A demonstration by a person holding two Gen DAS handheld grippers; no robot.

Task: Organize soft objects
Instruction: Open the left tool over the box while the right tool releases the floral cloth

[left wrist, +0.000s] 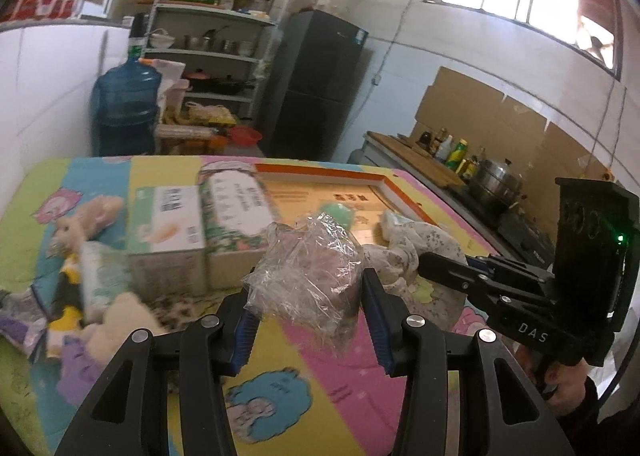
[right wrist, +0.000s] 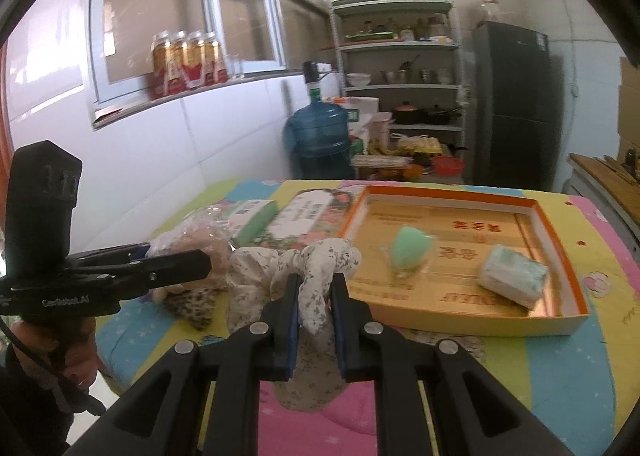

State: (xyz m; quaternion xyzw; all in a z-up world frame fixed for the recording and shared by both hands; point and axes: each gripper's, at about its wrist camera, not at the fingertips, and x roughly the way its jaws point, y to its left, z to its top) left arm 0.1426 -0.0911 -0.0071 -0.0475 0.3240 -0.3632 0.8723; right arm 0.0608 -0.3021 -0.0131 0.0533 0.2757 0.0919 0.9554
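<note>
**Q:** Status of the sort?

**A:** Partly done, by my reading. Two items already lie in the shallow orange-rimmed cardboard tray [right wrist: 568, 276]: a mint-green squishy blob [right wrist: 410, 252] near its centre and a pale wrapped tissue pack [right wrist: 514, 276] at its 4 o'clock.

**Q:** Your jaws?

**A:** My left gripper [left wrist: 306, 322] is clamped on a brownish soft lump in crinkled clear plastic [left wrist: 310, 272], lifted off the desk [left wrist: 340, 396]. My right gripper [right wrist: 316, 312] is closed tight on a white floral cloth bundle [right wrist: 280, 268], just short of the tray's near-left edge.

**Q:** Left to do?

**A:** Both carried items, plus plush toys [left wrist: 116, 320] at 9 o'clock in the left view, beside the green-and-white boxes [left wrist: 168, 223]. More than half remains, I judge.
</note>
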